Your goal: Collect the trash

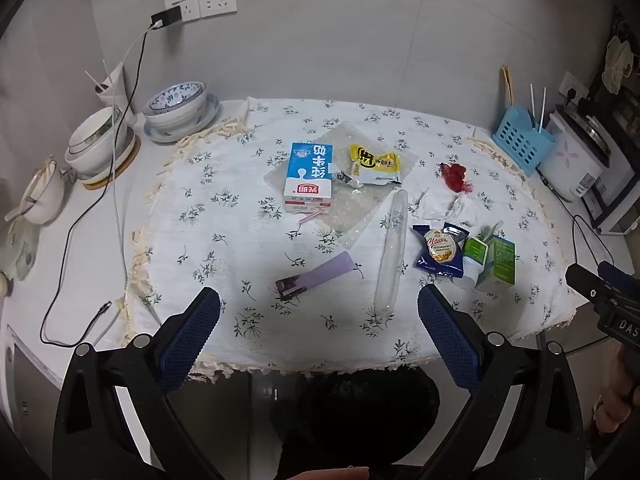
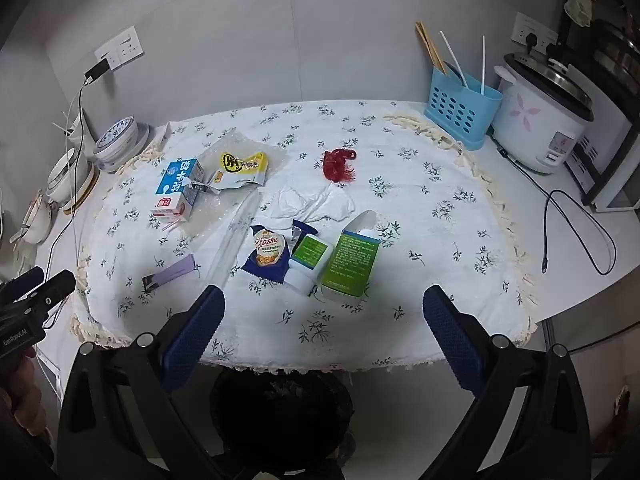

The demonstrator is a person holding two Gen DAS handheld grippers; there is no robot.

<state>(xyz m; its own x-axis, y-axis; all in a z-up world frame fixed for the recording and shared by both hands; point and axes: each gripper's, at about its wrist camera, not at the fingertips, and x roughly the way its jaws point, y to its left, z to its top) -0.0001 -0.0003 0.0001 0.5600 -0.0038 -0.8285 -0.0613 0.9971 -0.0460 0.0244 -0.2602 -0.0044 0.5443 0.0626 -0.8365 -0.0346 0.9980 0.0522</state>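
White floral tablecloth carried all the trash, nothing held. Left to right in the left wrist view: purple wrapper lay flat near the front edge, long axis diagonal, dark end pointing toward the camera-left, light end up-right. Blue-and-white milk carton lay on its side further back, long axis running away from the camera, red-labelled base toward the front, with a pink straw just in front of it. Yellow snack bag sat just right of the carton on a sheet of clear bubble wrap. Clear plastic sleeve ran nearly front-to-back, slightly tilted right at the far end. Crumpled tissue and red scrap lay further back on the right. Blue biscuit packet, small white-and-green bottle and green carton clustered touching at right, the carton's open top pointing away. Left gripper hung released, jaws wide, nothing between them. Right gripper likewise wide open and empty. Black bin sat below the table's front edge.
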